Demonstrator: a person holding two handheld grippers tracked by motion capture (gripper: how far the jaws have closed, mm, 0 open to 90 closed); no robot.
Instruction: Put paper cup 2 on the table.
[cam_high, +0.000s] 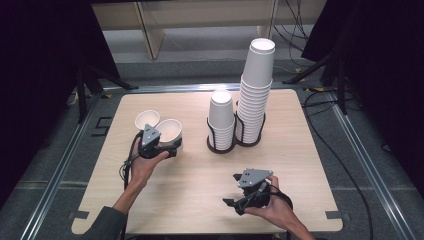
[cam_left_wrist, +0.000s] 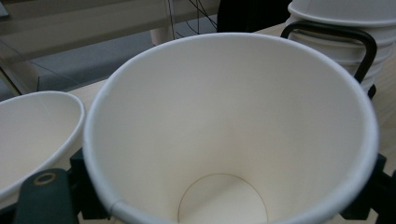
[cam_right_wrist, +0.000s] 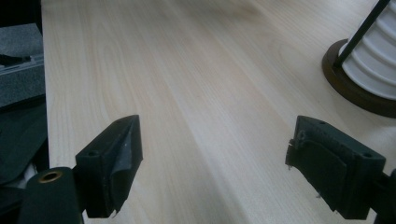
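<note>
My left gripper (cam_high: 169, 148) is shut on a white paper cup (cam_high: 170, 131) and holds it tilted at the table's left. In the left gripper view that cup (cam_left_wrist: 224, 121) has its mouth toward the camera and hides the jaw tips. A second, loose cup (cam_high: 146, 119) lies just to its left, and its rim (cam_left_wrist: 32, 126) shows beside the held cup. My right gripper (cam_high: 231, 189) rests low near the front of the table, turned left. Its jaws (cam_right_wrist: 215, 154) stand wide apart over bare wood with nothing between them.
A black wire rack (cam_high: 235, 142) on dark round bases stands at the table's middle, holding a short cup stack (cam_high: 221, 117) and a tall one (cam_high: 256, 90). The rack's base (cam_right_wrist: 355, 88) lies ahead and to the right of my right gripper. Cables trail off the table's right side.
</note>
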